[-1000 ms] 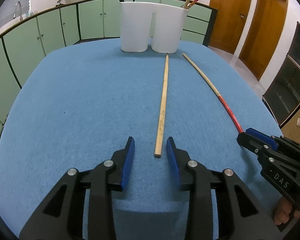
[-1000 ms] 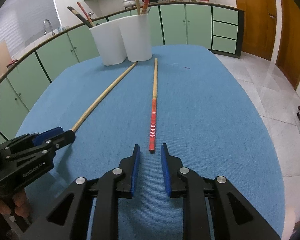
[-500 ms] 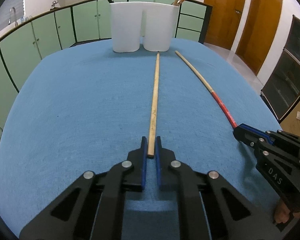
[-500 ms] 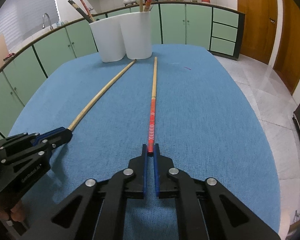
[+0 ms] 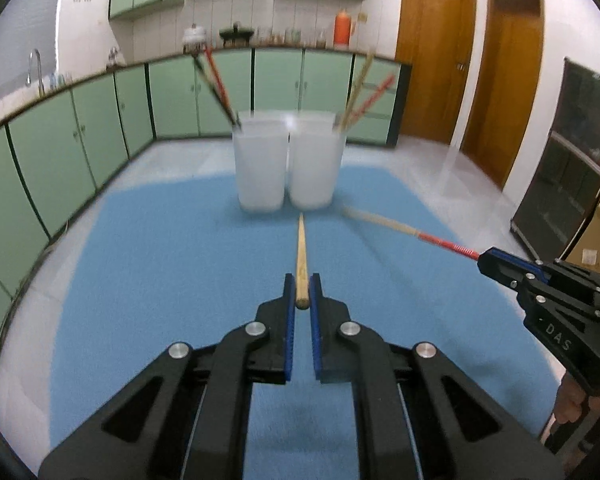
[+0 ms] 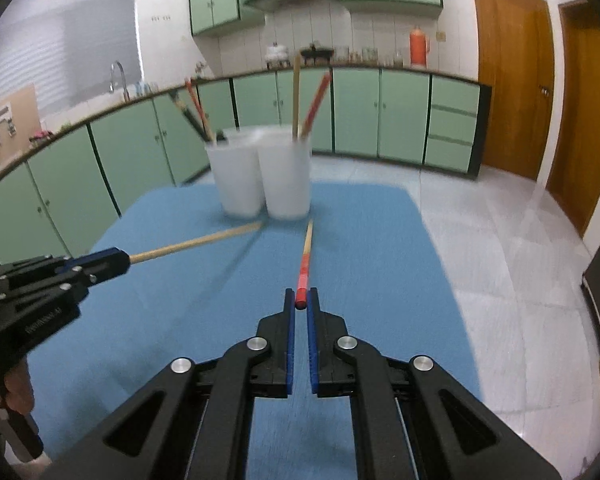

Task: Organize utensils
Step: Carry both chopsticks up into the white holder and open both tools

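A: A kitchen with green cabinets [image 5: 80, 140], a tiled floor, and a table under a blue cloth [image 5: 160, 280]. Where are the utensils?

B: The left gripper [image 5: 301, 292] is clamped on the thick end of a plain wooden chopstick [image 5: 301, 252], which runs forward toward 2 white cups [image 5: 288, 164]. The right gripper [image 6: 299, 304] is clamped on the red end of a red-and-wood chopstick [image 6: 305, 258], also aimed at the cups. Both sticks look raised off the cloth, though blur makes the far tips hard to judge.

A: And the cups?

B: They stand touching, side by side, near the far edge of the cloth. Each holds 2 chopsticks leaning outward: a dark and a red one in the left cup [image 6: 194, 114], a plain and a red one in the right cup [image 6: 306, 100].

A: Room to move?

B: The cloth between the grippers and the cups is open. In the right wrist view the table's right edge drops to the floor just beside the held stick's line, with wooden doors [image 6: 512, 80] beyond. The counter [image 5: 260, 46] behind carries pots and an orange flask [image 5: 342, 28].
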Motion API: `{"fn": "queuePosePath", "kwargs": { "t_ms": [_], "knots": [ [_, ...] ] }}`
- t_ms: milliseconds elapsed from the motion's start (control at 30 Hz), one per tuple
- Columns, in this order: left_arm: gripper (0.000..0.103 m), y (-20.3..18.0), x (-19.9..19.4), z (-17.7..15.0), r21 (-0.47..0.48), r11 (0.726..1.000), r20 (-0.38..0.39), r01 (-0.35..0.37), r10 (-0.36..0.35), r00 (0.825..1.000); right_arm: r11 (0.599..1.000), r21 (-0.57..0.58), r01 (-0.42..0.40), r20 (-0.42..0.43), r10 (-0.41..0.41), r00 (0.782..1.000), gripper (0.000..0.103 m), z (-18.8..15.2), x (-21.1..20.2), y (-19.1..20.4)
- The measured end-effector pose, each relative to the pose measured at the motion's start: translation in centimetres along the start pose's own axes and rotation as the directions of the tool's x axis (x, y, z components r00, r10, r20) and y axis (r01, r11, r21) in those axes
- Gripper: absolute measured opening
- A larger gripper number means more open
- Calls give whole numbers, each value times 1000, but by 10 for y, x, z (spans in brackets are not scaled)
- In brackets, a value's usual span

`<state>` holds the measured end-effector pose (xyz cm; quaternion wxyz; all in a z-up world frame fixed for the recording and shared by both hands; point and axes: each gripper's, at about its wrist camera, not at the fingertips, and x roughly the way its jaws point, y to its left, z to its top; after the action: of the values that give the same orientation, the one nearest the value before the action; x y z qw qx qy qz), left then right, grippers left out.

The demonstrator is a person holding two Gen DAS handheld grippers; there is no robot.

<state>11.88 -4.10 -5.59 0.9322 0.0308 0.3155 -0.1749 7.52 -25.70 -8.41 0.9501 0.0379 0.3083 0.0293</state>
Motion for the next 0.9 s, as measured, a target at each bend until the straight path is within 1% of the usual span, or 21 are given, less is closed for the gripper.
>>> {"fn": "queuePosePath", "kwargs": {
  "t_ms": [100, 233, 433, 700, 833, 900],
  "knots": [
    [6, 1, -18, 19, -2, 1000, 61, 9, -9, 998, 1000, 5, -16, 40, 15, 999, 5, 16, -11, -5],
    [6, 1, -28, 44, -3, 1000, 115, 16, -15, 993, 998, 29, -51, 83, 49, 995, 5, 41, -22, -10],
    [6, -4, -34, 68, 5, 1000, 158, 17, -18, 987, 996, 49, -80, 130, 73, 989, 5, 71, -31, -13],
    [6, -8, -41, 88, 7, 999, 204, 31, -32, 979, 994, 28, -106, 170, 100, 980, 5, 101, -39, -10],
    [6, -6, -44, 99, 10, 999, 235, 32, -34, 971, 990, 20, -142, 195, 135, 972, 5, 116, -42, -8],
    [6, -5, -47, 106, 11, 999, 251, 32, -34, 967, 989, 12, -147, 206, 141, 968, 5, 123, -42, -6]
  ]
}}
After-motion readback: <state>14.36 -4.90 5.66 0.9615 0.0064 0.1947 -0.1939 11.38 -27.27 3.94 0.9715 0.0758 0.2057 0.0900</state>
